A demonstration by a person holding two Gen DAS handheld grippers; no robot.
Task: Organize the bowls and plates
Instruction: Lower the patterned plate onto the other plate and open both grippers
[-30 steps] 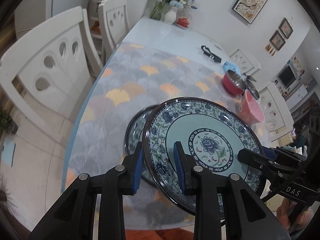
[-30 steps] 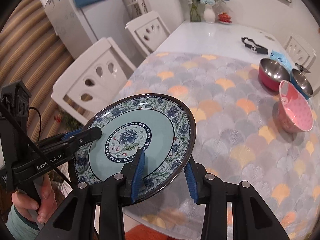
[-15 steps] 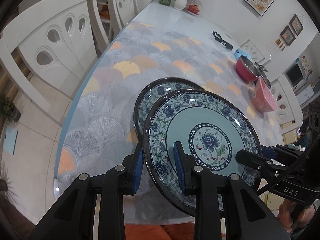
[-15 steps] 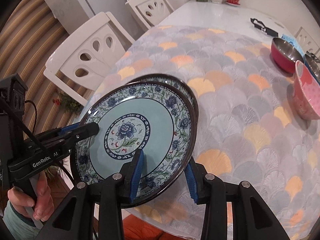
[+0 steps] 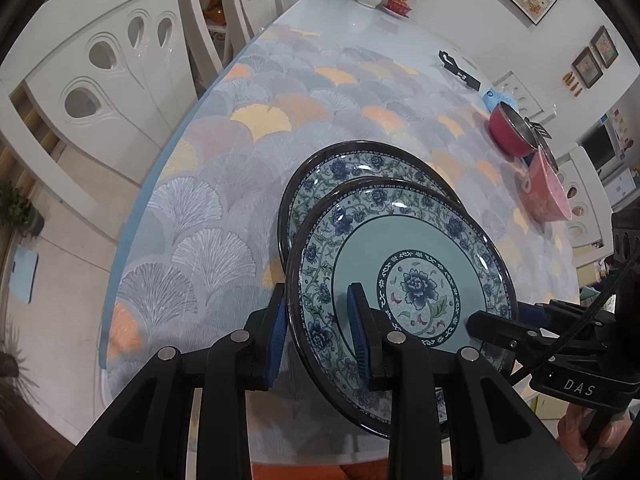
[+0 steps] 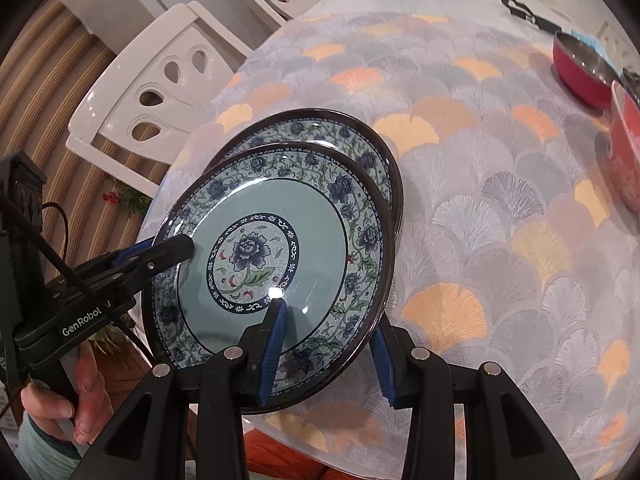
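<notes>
Both tongs are clamped on the rim of one floral plate (image 5: pixel 404 276). The left tongs (image 5: pixel 318 330) pinch its near-left edge, one pad above and one below. The right tongs (image 6: pixel 326 346) do the same on the opposite edge. The plate is held above the bench (image 5: pixel 224 184), tilted, partly overlapping a matching lower plate (image 5: pixel 352 168) that lies flat on the patterned cloth.

Step in hand, as judged: setting the held plate down onto the lower plate to form a stack.

Recommendations:
- Level the held plate before contact; at present its near edge sits higher than the far edge.
- Shift it toward the far side until the two rims line up, since it currently sits offset toward the bench edge.
- Lower both hands at the same rate, so neither grip twists the rim.
- Release only when the plate rests fully; the lower pads must clear the rim beneath.

Risk: glazed surfaces may slide or chip if dropped.

The red bowl (image 5: pixel 510 132) and pink bowl (image 5: pixel 546 192) stand well apart, unaffected.
</notes>
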